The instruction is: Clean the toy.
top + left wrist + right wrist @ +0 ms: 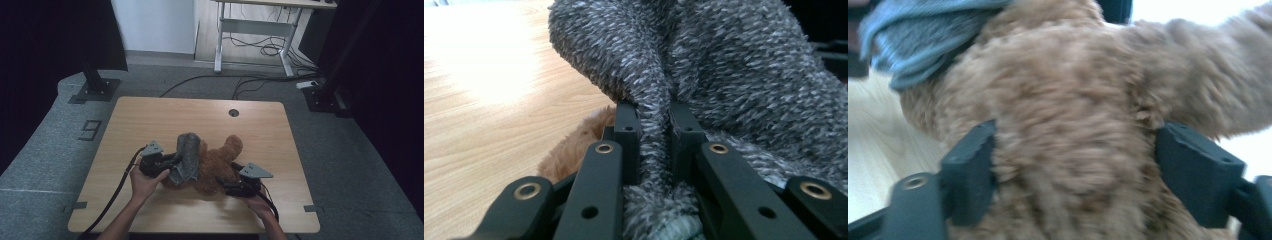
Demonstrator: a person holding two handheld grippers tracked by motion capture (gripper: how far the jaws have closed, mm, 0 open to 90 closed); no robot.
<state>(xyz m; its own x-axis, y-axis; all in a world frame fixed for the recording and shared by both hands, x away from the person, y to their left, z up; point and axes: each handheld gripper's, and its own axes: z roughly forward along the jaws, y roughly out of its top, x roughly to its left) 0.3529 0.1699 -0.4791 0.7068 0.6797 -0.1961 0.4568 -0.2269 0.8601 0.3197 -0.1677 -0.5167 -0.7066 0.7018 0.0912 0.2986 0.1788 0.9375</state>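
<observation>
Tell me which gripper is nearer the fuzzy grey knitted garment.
Left. The left gripper is shut on the grey garment; the right gripper straddles the brown plush bear.

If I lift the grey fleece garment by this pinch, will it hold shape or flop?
Likely flop: the grey fleece garment already folds and drapes around the left gripper, which is shut on a thin pleat. Probably light and not slippery, given its fuzzy pile, though it may drag on the teddy bear.

The desk [150, 115] is pale wood-grain board, smooth with a soft sheen. The toy bear [1068, 130] is shaggy brown plush. The garment [744, 65] is fuzzy flecked grey knit cloth. The left gripper [654, 145] is matt black plastic with brass-coloured inserts.
</observation>
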